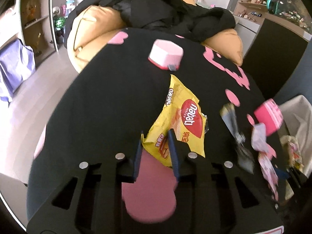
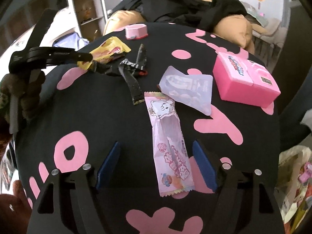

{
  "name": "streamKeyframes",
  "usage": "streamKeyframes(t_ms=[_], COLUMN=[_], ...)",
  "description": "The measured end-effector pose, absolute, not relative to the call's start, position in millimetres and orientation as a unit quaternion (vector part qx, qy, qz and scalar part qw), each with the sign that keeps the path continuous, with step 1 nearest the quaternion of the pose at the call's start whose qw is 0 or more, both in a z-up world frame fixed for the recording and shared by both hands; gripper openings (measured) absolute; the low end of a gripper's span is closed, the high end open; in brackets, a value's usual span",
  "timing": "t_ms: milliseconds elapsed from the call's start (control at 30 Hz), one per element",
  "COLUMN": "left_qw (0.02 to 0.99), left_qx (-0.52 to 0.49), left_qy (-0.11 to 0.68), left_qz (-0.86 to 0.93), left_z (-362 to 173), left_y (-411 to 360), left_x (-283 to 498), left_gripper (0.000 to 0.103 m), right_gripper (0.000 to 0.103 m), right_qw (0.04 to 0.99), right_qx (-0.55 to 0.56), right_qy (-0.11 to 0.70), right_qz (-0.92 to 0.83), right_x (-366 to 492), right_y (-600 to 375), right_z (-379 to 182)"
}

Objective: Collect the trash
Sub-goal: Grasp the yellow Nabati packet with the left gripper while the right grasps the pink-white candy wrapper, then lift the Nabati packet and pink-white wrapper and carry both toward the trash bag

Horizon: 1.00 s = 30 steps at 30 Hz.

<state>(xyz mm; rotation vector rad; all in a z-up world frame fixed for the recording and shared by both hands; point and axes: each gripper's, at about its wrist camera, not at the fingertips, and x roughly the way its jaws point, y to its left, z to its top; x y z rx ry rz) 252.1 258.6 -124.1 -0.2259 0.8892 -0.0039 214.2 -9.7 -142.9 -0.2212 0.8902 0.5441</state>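
Observation:
On the black cloth with pink shapes [image 1: 97,107], a yellow wafer wrapper [image 1: 185,117] lies with its near corner bunched between the blue pads of my left gripper [image 1: 156,133]. The pads press on that corner. In the right wrist view the same gripper [image 2: 87,57] pinches the crumpled yellow wrapper [image 2: 109,48] from the left. My right gripper [image 2: 156,143] stands wide open, one finger on each side of a long pink candy wrapper [image 2: 169,146] lying flat, not touching it. A black wrapper [image 2: 134,74] and a translucent pouch [image 2: 187,89] lie farther back.
A pink toy box [image 2: 245,80] stands at the right and a small pink octagonal box [image 2: 135,31] at the far edge. A lined bin with litter [image 1: 298,117] sits off the table's right side. Tan cushions [image 1: 87,25] with black clothing lie behind.

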Motion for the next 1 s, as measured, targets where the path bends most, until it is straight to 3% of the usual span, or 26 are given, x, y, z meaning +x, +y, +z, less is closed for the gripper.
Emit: streamKeyframes(t_ms=[367,433,567,767,1000], left_qw=[0.887,0.886,0.887,0.888,0.890], left_qx=[-0.148,-0.153,-0.152,-0.170,-0.168], left_qy=[0.433,0.434,0.433,0.423,0.421], left_qz=[-0.053,-0.055,-0.055,-0.062,-0.054], left_z=[-121,-121,-121,-120,-119], left_y=[247,247,245,249,248], left_x=[176,170,163,160,166], left_gripper=[0.022,0.022,0.022,0.022,0.040], right_gripper=[0.072,0.066,0.025,0.021,0.021], right_qw=[0.858,0.862,0.861,0.875,0.885], right_qx=[-0.101,-0.088,-0.077,-0.094,-0.085], right_qy=[0.435,0.436,0.443,0.419,0.394], right_qz=[0.254,0.245,0.237,0.226,0.232], right_x=[237,247,259,242,214], right_y=[-9,-11,-14,-20,-37], right_z=[-141,-140,-136,-114,-94])
